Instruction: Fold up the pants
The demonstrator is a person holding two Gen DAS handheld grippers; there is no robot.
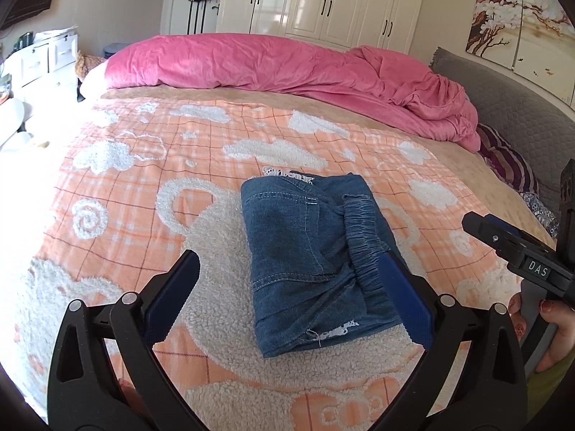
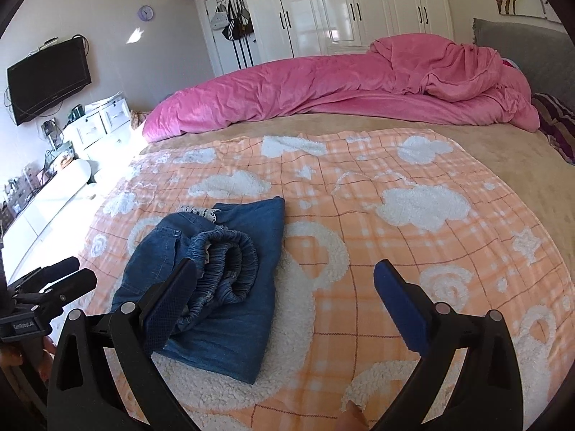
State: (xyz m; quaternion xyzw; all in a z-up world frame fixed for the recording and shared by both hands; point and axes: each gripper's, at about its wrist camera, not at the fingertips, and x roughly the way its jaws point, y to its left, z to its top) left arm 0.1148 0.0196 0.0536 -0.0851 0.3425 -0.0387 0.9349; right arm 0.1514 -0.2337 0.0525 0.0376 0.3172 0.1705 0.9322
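In the left wrist view the left gripper (image 1: 289,273) is nearest, its two blue fingers (image 1: 172,291) spread wide apart and gripping nothing; the right one of them lies just at the edge of the pants, at the gathered waistband, but whether it touches the cloth I cannot tell. In the right wrist view the right gripper (image 2: 285,282) is also released, with its fingers (image 2: 399,305) far from each other and nothing between them; its left finger stands in front of the waistband. The pants (image 1: 316,251) are blue denim, folded into a small thick packet with the elastic waistband (image 2: 230,265) on top and a little white lace showing at the far edge. They lie on the blanket (image 1: 151,186), which is orange checked with white fluffy clouds and is spread over the bed (image 2: 485,136). Farther away a pink duvet (image 1: 280,68) is bunched along the far side of the bed, beside a grey headboard (image 1: 510,107). Behind it stands a white wardrobe (image 1: 334,0), and in the right wrist view a television (image 2: 48,79) hangs on the wall.
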